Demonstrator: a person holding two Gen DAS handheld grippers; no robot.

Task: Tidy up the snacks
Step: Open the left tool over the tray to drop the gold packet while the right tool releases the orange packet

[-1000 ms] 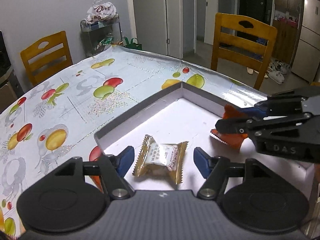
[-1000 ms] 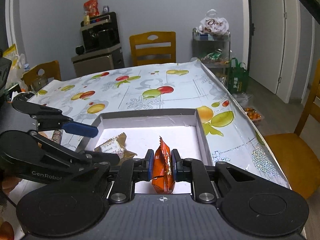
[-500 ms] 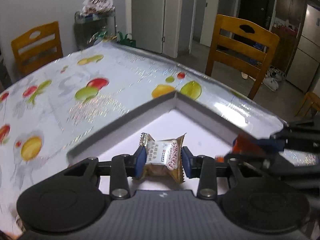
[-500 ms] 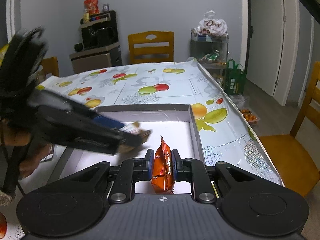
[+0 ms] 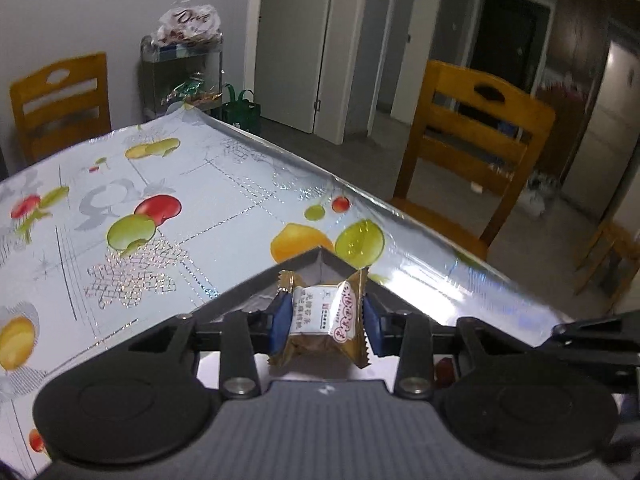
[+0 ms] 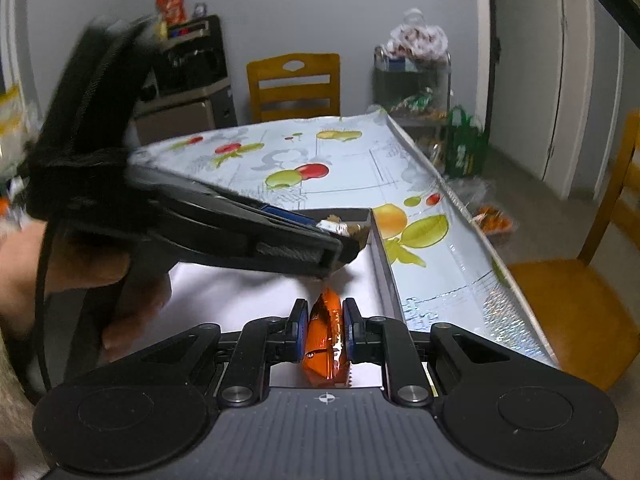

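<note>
My left gripper (image 5: 325,325) is shut on a gold-and-white wrapped snack (image 5: 322,320) and holds it lifted above the grey box (image 5: 256,284), near the box's far corner. In the right wrist view the left gripper (image 6: 344,236) crosses from the left with the gold snack (image 6: 340,227) at its tip. My right gripper (image 6: 324,334) is shut on an orange snack packet (image 6: 323,340), held upright over the white floor of the box (image 6: 382,264), close to its right wall.
The box sits on a table with a fruit-print cloth (image 5: 168,200). Wooden chairs (image 5: 472,136) stand around it, one at the right edge (image 6: 580,296). A metal rack with snack bags (image 6: 416,76) stands by the wall. A hand (image 6: 80,280) holds the left gripper.
My left gripper closed on the gold snack and lifted it off the box floor toward the far corner. My right gripper keeps the orange packet and has hardly moved.
</note>
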